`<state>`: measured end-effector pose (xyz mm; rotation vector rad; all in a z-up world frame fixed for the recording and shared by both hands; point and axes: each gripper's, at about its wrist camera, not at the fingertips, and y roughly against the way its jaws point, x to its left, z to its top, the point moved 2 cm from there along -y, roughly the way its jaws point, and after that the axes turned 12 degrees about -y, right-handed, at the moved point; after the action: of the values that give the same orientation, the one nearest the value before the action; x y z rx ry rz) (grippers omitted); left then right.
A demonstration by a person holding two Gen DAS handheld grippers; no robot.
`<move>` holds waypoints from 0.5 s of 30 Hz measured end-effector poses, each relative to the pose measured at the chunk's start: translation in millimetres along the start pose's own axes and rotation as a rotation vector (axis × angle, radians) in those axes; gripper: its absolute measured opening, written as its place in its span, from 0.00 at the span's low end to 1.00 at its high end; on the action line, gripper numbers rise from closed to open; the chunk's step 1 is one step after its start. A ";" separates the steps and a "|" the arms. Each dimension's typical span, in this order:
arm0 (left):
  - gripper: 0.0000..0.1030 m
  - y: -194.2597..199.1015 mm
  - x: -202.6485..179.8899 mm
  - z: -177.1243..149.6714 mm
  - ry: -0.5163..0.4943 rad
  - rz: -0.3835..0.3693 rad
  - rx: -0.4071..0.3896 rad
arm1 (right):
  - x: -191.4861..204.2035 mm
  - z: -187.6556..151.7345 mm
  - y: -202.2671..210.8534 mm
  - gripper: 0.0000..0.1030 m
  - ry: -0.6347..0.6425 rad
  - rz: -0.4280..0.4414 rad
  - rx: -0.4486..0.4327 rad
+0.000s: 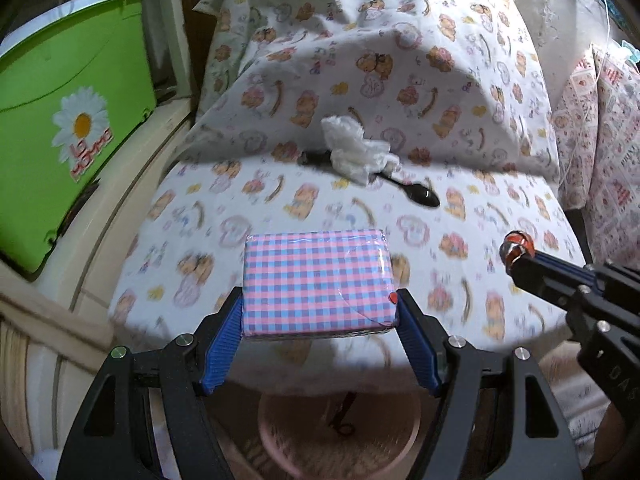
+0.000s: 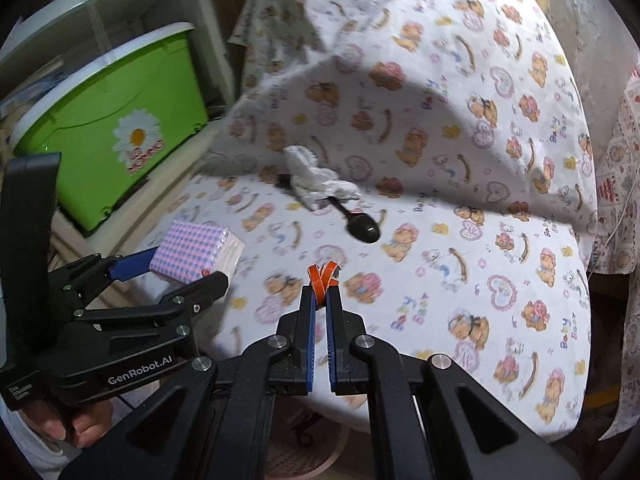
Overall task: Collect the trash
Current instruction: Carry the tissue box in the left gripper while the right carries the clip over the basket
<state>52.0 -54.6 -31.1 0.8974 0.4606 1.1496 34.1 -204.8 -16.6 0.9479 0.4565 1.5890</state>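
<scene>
Over the bear-print cloth [image 1: 480, 92]: both tongs loaded
Left gripper [image 1: 320, 316] clamps checked packet [image 1: 316, 284]; right gripper [image 2: 320, 304] pinches orange wrapper [image 2: 322, 274]; fingers [image 2: 52, 426] seen rightside only

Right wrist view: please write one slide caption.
Right gripper pinches an orange wrapper; left gripper holds a checked packet.

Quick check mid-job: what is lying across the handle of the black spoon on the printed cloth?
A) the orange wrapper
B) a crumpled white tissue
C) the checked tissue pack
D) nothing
B: a crumpled white tissue lies over the handle of the black spoon, whose bowl sticks out beyond it.
</scene>
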 end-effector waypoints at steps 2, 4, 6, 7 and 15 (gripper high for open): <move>0.69 9.8 3.3 -7.3 0.011 -0.020 0.010 | 8.4 -6.2 8.7 0.06 0.004 0.013 0.022; 0.69 18.9 5.5 -13.7 0.010 -0.016 0.020 | 18.1 -14.5 17.1 0.06 -0.004 0.040 0.046; 0.69 26.8 6.9 -21.5 0.012 -0.019 0.014 | 27.9 -23.8 23.2 0.06 0.009 0.061 0.062; 0.69 29.3 7.4 -26.3 0.013 -0.021 0.018 | 34.0 -30.3 26.2 0.06 0.020 0.070 0.069; 0.69 12.5 13.6 -68.0 0.036 -0.043 0.081 | 49.3 -76.3 13.4 0.06 0.052 0.100 0.145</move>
<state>0.6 -15.3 -59.0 0.9336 0.5565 1.1160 -33.7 -146.0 -36.2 1.0544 0.5748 1.6917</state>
